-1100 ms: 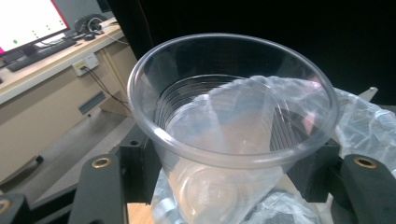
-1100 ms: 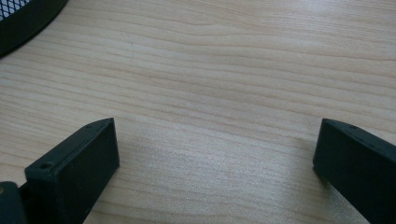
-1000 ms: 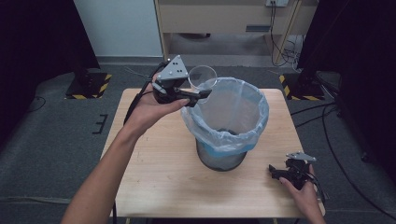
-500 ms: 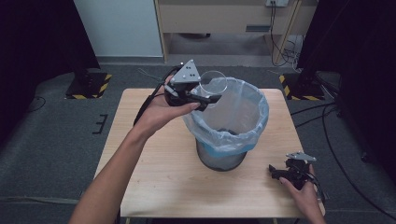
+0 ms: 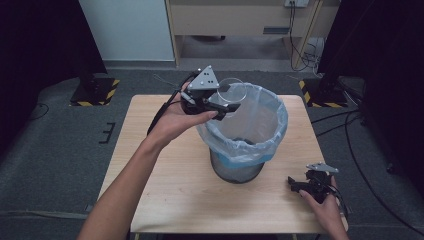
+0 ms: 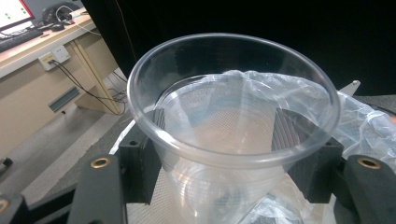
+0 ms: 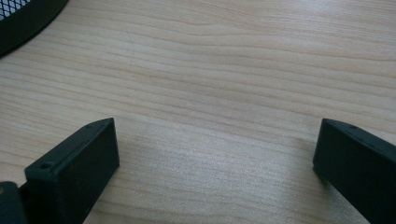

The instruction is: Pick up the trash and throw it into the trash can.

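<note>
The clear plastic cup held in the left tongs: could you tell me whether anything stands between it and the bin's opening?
Nothing visible does. The clear plastic cup, clamped in the left tongs, sits at the bin's far-left rim, and the bag-lined opening beside it is unobstructed.

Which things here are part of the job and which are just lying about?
In the job:
clear plastic cup, held in the left gripper
lined mesh bin, below the cup

Lying about:
right gripper, open, resting on the table
hazard-striped stand bases on the floor
wooden cabinet behind
</note>
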Action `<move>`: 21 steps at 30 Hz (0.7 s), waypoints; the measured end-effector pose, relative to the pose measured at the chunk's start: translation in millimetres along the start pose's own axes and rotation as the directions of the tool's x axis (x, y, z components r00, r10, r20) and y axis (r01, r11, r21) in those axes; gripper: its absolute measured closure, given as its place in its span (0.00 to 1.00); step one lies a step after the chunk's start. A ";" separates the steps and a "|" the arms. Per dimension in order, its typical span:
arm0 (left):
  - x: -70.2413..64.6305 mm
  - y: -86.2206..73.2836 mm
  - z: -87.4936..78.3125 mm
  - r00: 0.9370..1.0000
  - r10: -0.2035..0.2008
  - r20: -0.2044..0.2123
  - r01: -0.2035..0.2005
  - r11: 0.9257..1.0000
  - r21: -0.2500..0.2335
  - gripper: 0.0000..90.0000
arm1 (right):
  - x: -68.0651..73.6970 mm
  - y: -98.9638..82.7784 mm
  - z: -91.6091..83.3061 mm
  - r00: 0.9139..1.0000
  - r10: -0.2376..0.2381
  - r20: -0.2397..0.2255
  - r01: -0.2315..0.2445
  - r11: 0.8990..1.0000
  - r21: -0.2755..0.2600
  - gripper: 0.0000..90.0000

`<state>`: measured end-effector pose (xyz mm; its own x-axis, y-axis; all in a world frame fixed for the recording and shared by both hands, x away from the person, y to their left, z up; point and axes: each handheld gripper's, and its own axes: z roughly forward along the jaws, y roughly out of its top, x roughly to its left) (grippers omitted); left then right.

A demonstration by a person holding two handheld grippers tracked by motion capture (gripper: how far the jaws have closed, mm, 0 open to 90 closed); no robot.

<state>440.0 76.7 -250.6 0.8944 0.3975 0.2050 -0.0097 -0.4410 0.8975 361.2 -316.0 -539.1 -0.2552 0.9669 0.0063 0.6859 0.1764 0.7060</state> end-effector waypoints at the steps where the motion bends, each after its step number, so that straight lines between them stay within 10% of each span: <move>1: 0.0 -0.3 0.7 1.000 -0.002 0.001 0.002 1.000 0.001 0.39 | 0.0 0.0 0.0 1.000 0.000 0.000 0.000 1.000 0.000 0.00; 21: 2.6 -4.8 12.5 1.000 -0.018 0.011 0.017 0.998 0.057 0.38 | -0.5 0.0 0.0 1.000 -0.003 -0.002 0.003 1.000 0.000 0.00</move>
<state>448.0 69.7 -259.2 0.8991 0.3968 0.1848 0.0312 -0.4791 0.8772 361.3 -316.5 -539.1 -0.2588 0.9659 0.0061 0.6849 0.1790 0.7063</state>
